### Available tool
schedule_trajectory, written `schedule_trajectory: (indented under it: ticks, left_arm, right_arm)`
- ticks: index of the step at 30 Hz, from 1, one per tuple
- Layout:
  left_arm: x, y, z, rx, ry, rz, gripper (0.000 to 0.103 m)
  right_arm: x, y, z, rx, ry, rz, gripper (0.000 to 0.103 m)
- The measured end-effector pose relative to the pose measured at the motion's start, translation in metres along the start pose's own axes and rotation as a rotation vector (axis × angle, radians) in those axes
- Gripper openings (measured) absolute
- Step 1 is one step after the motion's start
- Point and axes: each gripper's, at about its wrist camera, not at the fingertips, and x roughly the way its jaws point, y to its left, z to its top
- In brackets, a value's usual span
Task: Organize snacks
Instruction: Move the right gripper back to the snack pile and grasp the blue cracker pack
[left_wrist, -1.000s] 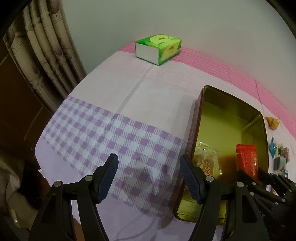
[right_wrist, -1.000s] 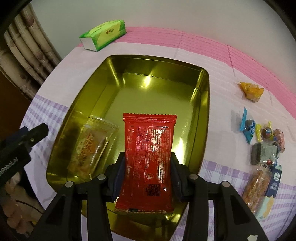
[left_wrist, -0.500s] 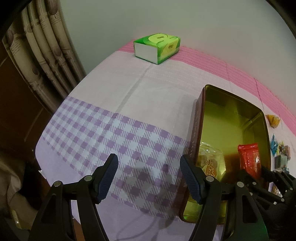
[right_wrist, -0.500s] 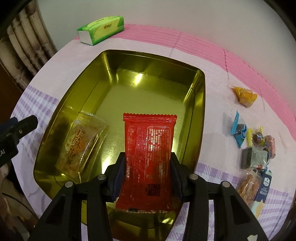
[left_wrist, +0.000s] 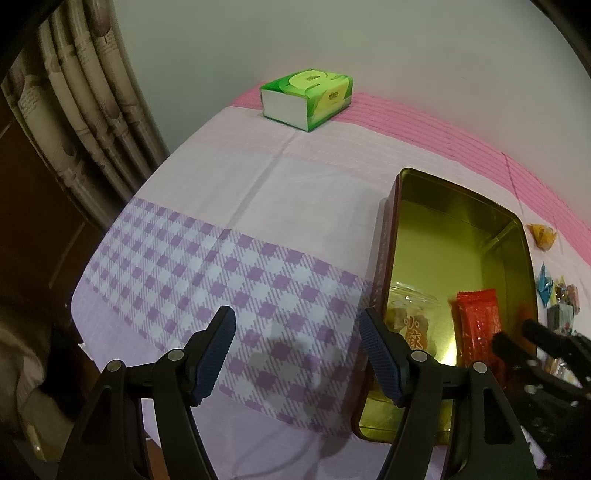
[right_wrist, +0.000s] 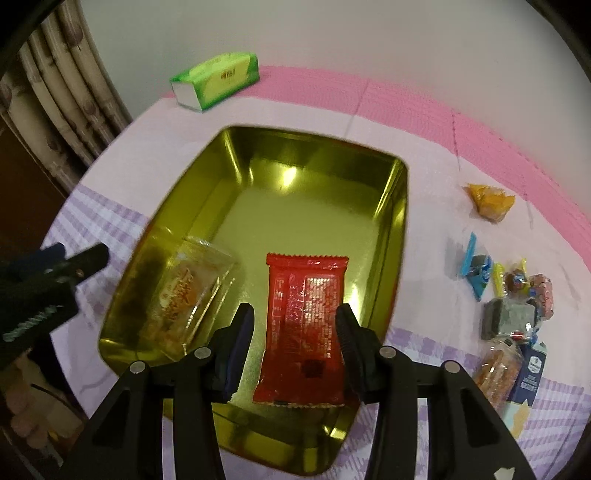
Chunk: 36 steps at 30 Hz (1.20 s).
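A gold tin (right_wrist: 317, 162) sits on the tablecloth and also shows in the left wrist view (left_wrist: 458, 221). In it lie a clear packet of brown snacks (right_wrist: 188, 291) and a red packet (right_wrist: 304, 325). My right gripper (right_wrist: 295, 321) is open, its jaws on either side of the red packet and apart from it. The red packet (left_wrist: 478, 332) and the clear packet (left_wrist: 410, 321) also show in the left wrist view. My left gripper (left_wrist: 297, 339) is open and empty above the checked cloth, left of the tin.
A green tissue box (left_wrist: 306, 98) stands at the far edge near the wall. Several loose snacks lie right of the tin: an orange packet (right_wrist: 489, 199), a blue one (right_wrist: 474, 269), a grey one (right_wrist: 508, 319). A curtain (left_wrist: 81, 122) hangs at the left.
My right gripper has opened and let go of the red packet, which now lies in the tin. The right gripper has drawn back a little. My left gripper stays open.
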Motion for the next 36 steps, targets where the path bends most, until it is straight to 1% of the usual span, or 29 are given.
schedule_trajectory:
  ticks: [3, 5, 8, 11, 14, 18, 20, 23, 29, 34, 36]
  left_arm:
    - [-0.002, -0.003, 0.0, 0.011, -0.006, -0.003, 0.07]
    - [-0.004, -0.005, -0.001, 0.021, -0.011, -0.003, 0.07]
    - [-0.005, -0.008, -0.003, 0.034, -0.014, -0.006, 0.07]
    - [-0.006, -0.012, -0.003, 0.04, -0.011, -0.014, 0.07]
    - [-0.008, -0.017, -0.004, 0.057, -0.014, -0.017, 0.07]
    - [-0.013, -0.027, -0.006, 0.089, -0.019, -0.025, 0.07]
    - [-0.016, -0.033, -0.007, 0.097, -0.019, -0.036, 0.07]
    - [-0.021, -0.044, -0.009, 0.128, -0.025, -0.052, 0.07]
    - [-0.029, -0.069, -0.017, 0.194, -0.011, -0.078, 0.07]
    - [-0.04, -0.094, -0.022, 0.234, -0.003, -0.134, 0.07]
    - [-0.044, -0.103, -0.023, 0.246, -0.004, -0.152, 0.07]
  right_arm:
    - [-0.016, -0.013, -0.003, 0.02, -0.031, 0.0, 0.044]
    - [-0.029, -0.029, -0.007, 0.044, -0.052, -0.014, 0.044]
    - [-0.042, -0.057, -0.015, 0.079, -0.062, -0.052, 0.045]
    - [-0.054, -0.095, -0.028, 0.133, -0.062, -0.108, 0.046]
    - [-0.06, -0.135, -0.043, 0.189, -0.047, -0.159, 0.046]
    - [-0.059, -0.182, -0.067, 0.248, 0.0, -0.215, 0.048]
    - [-0.057, -0.198, -0.076, 0.264, 0.023, -0.229, 0.048]
    - [-0.05, -0.219, -0.089, 0.294, 0.057, -0.223, 0.049]
    - [-0.042, -0.232, -0.099, 0.328, 0.064, -0.192, 0.057]
    - [-0.027, -0.227, -0.093, 0.328, 0.074, -0.166, 0.058]
    - [-0.024, -0.224, -0.091, 0.322, 0.075, -0.168, 0.058]
